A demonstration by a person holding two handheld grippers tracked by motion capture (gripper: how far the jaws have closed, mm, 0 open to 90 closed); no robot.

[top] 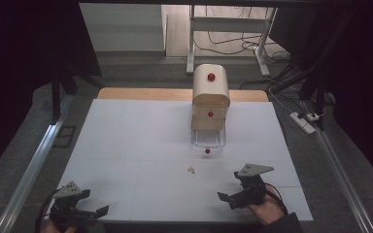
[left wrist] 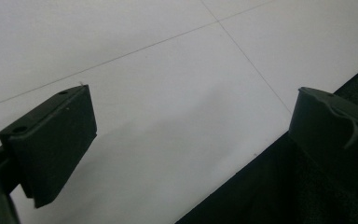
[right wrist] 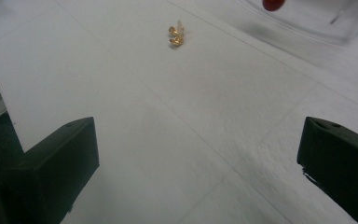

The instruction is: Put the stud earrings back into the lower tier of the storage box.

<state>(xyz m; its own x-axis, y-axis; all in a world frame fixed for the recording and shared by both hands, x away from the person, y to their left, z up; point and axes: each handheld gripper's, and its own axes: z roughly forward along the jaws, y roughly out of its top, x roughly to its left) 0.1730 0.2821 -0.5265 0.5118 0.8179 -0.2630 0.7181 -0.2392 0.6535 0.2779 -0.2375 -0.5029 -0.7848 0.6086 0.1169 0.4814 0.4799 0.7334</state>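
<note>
No brand, label or readable writing is seen on any item. The small gold earrings (two tiny shiny pieces, lying together) are found on the white counter, in front of the clear drawer that is pulled out from the bottom of the cream-coloured cabinet. Red knobs are carried by the cabinet and the drawer.

The right gripper is held near the counter's front edge, to the right of the earrings and well apart from them; its fingers are spread wide, with nothing between them. The left gripper is held at the front left corner, fingers also spread wide and empty.

In the right gripper view the earrings are shown closer, gold and curled, with the drawer's red knob at the top edge. In the left gripper view, bare counter and its dark front edge are seen.
</note>
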